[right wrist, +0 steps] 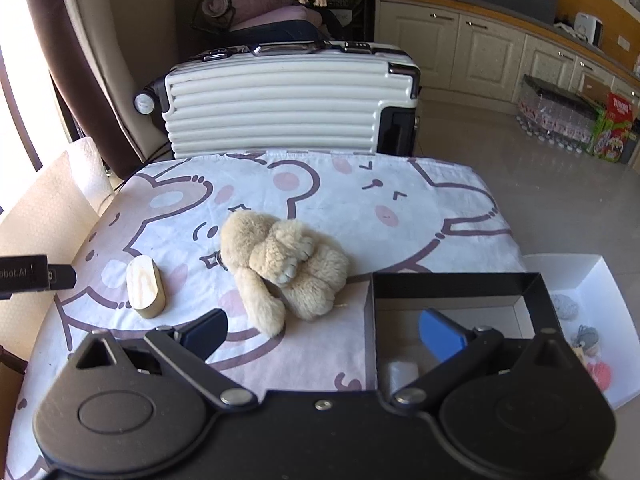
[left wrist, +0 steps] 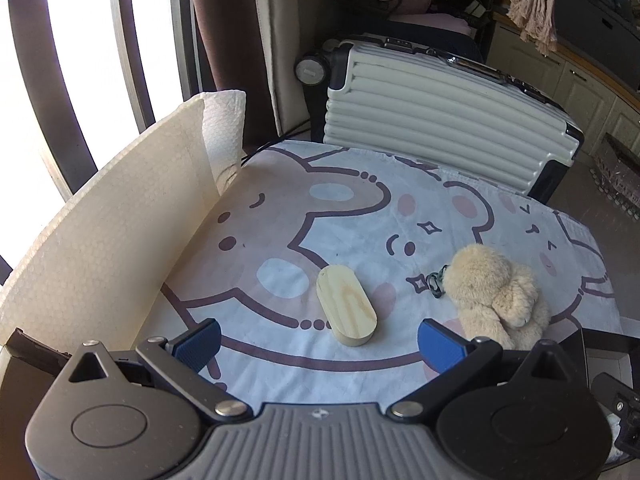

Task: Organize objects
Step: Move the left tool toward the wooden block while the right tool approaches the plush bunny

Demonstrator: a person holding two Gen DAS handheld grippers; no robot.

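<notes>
A pale oval wooden block (left wrist: pixel 346 306) lies on the bear-print tablecloth (left wrist: pixel 280 216), just ahead of my left gripper (left wrist: pixel 320 340), which is open and empty. A beige plush bear keychain (left wrist: pixel 498 296) lies to the block's right. In the right wrist view the plush bear (right wrist: pixel 288 266) lies ahead of my right gripper (right wrist: pixel 326 330), which is open and empty. The block (right wrist: pixel 145 283) is to its left. A black box (right wrist: pixel 456 292) sits at the table's right edge under the right finger, with a white object (right wrist: pixel 400 374) inside.
A white ribbed suitcase (right wrist: pixel 288 100) stands behind the table. A white foam sheet (left wrist: pixel 100 236) stands along the left edge. A white box (right wrist: pixel 584 320) with small toys sits on the floor at right. Kitchen cabinets (right wrist: pixel 480 48) line the far wall.
</notes>
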